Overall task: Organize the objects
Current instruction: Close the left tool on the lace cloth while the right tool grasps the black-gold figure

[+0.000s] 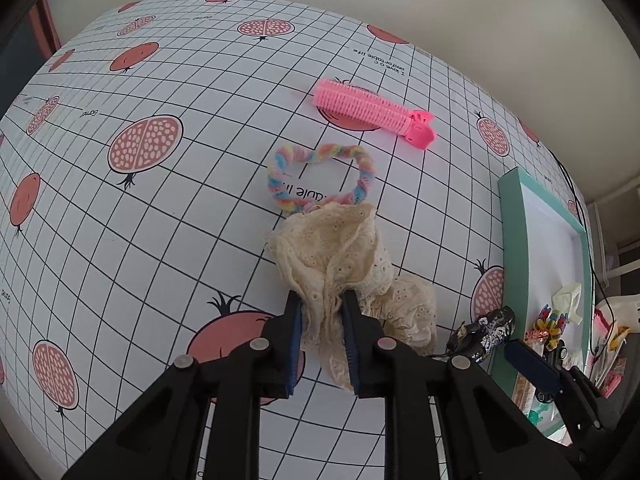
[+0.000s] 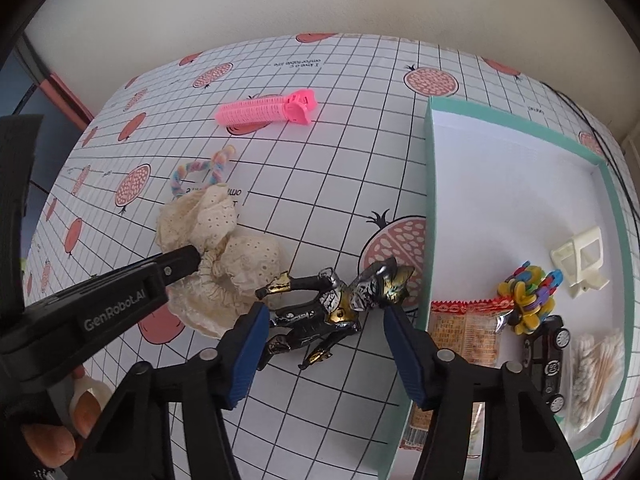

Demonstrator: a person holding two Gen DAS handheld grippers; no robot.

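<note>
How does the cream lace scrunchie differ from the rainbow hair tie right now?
The cream lace scrunchie is ruffled, bulky fabric; the rainbow hair tie is a thin twisted loop. The scrunchie is pinched in the left gripper; the hair tie lies free on the tablecloth. Both are hair accessories outside the teal box.

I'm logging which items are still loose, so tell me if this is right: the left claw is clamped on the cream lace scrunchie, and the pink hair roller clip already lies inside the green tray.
Not quite. The left claw is clamped on the cream lace scrunchie, but the pink hair roller clip lies on the tablecloth, outside the green tray. The right wrist view shows it.
</note>
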